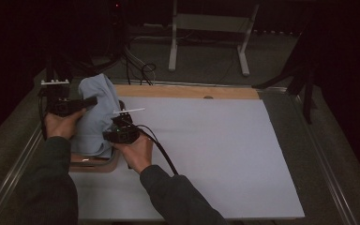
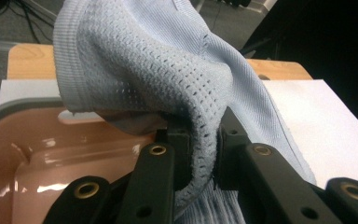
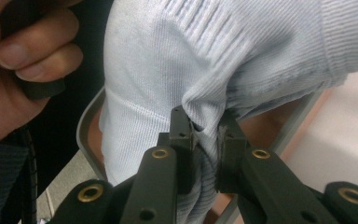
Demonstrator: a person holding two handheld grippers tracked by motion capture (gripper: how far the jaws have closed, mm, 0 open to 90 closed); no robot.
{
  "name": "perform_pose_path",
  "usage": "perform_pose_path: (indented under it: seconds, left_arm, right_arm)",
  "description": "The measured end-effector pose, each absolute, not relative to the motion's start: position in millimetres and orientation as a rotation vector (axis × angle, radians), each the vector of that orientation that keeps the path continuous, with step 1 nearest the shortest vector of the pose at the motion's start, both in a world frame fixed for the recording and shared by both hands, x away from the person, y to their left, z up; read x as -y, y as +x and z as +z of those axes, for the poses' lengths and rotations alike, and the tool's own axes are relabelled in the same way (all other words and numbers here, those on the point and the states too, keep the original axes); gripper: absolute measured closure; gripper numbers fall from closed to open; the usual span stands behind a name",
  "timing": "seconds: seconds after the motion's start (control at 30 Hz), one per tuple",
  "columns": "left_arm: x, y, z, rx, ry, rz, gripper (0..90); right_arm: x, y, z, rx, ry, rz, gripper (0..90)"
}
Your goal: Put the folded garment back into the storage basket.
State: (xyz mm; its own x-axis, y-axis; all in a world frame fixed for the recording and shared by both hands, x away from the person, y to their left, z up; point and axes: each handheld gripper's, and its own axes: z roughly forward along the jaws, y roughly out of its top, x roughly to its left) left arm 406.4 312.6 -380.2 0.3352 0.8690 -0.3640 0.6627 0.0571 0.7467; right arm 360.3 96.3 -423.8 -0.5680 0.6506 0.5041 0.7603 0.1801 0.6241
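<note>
— What's on the table (image 1: 281, 117) from where you stand?

— A white sheet (image 1: 215, 154) over most of it, bare wood along the far edge. At the near left corner sits a pinkish tub (image 2: 37, 158) with a grey rim.

— And the cloth?

— A pale blue knit garment (image 1: 96, 117), held up above the tub, its lower end hanging down into it, I think; the light is dim.

— Who has it?

— Both hands. The left gripper (image 2: 200, 154) pinches a fold of the open-weave part, its jaws pressed onto the fabric. The right gripper (image 3: 207, 140) does the same on a ribbed part, just beside the left hand (image 3: 14, 70).
</note>
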Motion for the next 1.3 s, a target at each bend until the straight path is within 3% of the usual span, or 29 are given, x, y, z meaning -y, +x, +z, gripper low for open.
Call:
perform_pose_path:
  seconds: [1.1,1.13,1.3]
  left_arm:
    - [-328,401,-416,-1.566,1.690,0.317,77.7]
    - [-328,402,-416,-1.585,1.686,0.320,63.3]
    - [-324,402,-417,-1.615,1.673,0.395,21.5]
  right_arm:
    - [-120,355,-452,2.352,-1.383,-1.251,80.8]
    - [-122,355,-455,2.356,-1.377,-1.240,80.7]
    - [-123,355,-457,2.359,-1.365,-1.244,80.8]
